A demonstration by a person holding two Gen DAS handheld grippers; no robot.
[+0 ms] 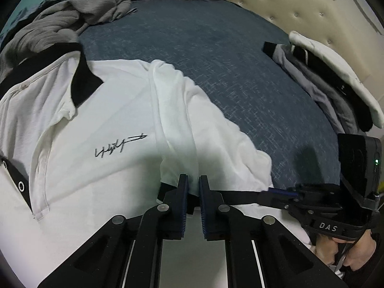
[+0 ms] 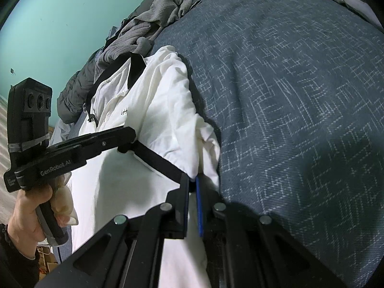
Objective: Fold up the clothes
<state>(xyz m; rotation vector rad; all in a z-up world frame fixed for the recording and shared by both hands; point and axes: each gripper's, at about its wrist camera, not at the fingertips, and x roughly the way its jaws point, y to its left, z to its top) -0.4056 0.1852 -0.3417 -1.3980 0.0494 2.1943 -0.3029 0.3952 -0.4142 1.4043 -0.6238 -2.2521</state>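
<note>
Lying on the bed [image 1: 216, 55], the white polo shirt [image 1: 100, 110] has its sleeve folded over; the left hand-held gripper [image 1: 193, 180] clamps the sleeve's black cuff, and the right hand-held gripper [image 2: 193, 180], entering from 3 o'clock, pinches its other end.

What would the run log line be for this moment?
fold clothes | left gripper shut on white polo shirt sleeve | right gripper shut on sleeve hem | shirt on bed
</note>
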